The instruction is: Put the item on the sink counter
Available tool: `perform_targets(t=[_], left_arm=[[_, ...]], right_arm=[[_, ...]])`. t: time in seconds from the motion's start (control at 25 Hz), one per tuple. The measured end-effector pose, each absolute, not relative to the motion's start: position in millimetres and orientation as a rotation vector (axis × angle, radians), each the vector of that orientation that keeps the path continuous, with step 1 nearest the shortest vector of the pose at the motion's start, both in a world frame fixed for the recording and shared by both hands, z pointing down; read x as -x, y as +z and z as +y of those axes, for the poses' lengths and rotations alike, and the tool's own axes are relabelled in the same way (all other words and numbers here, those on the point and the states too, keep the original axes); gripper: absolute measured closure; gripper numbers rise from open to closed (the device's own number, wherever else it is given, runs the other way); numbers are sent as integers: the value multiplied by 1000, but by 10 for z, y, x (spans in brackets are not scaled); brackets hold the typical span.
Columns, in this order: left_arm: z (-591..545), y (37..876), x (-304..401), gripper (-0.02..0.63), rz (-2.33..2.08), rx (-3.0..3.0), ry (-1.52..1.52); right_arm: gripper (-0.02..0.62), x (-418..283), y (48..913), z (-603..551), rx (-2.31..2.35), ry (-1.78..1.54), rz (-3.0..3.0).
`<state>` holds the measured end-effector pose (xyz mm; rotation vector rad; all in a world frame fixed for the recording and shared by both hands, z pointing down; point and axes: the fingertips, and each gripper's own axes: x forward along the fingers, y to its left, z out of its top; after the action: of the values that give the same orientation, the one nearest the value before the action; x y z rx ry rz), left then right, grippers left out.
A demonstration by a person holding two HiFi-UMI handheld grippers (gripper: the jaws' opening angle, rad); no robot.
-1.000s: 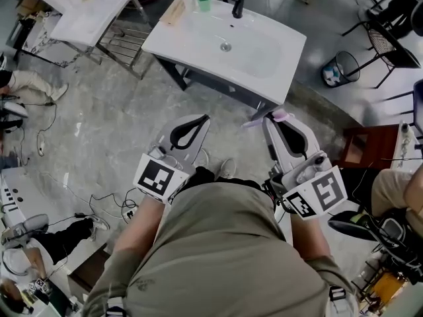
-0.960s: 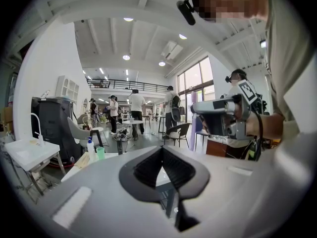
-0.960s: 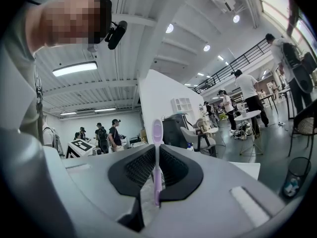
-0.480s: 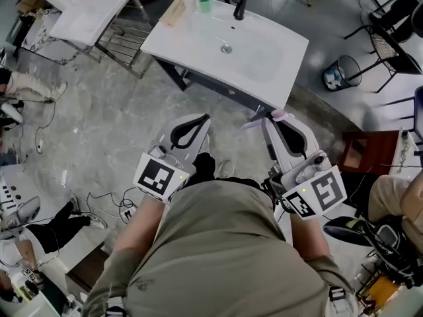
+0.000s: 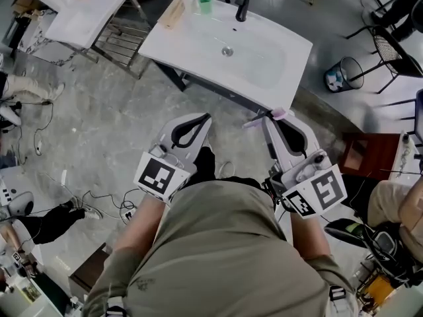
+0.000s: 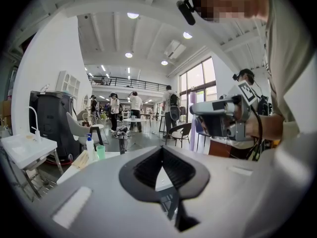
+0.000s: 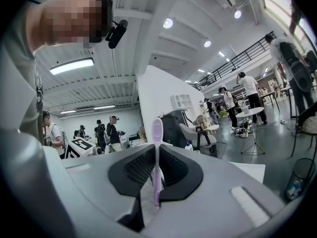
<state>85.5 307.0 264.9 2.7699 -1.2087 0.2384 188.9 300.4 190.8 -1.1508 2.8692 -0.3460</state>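
Head view: from high over own torso, facing forward and steeply down. Left tongs (image 5: 200, 120) and right tongs (image 5: 269, 119) near, mid-frame; table (image 5: 178, 35) with basin farther ahead, by top edge; floor all round.

Left gripper view: seated just behind own tongs, very near them, facing roughly level across hall toward table. Bottle (image 6: 90, 148) and cup (image 6: 101, 151) low at left, right tongs in from right edge.

Right gripper view: same close seat, tipped more toward ceiling. Toothbrush (image 7: 157, 157) pinched close before lens, marker cube (image 7: 80, 144) at left.

Shared: bottle, cup and table end in head and left gripper views; right tongs too.
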Motion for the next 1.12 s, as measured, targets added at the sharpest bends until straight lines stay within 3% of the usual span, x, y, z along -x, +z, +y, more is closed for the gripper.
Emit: perform_targets(t=[1.12], left_arm=[[1550,2870,-85,600,-1158,-2716,247]], right_arm=[[558,-1102,2211,1438,1192,-450,2912]])
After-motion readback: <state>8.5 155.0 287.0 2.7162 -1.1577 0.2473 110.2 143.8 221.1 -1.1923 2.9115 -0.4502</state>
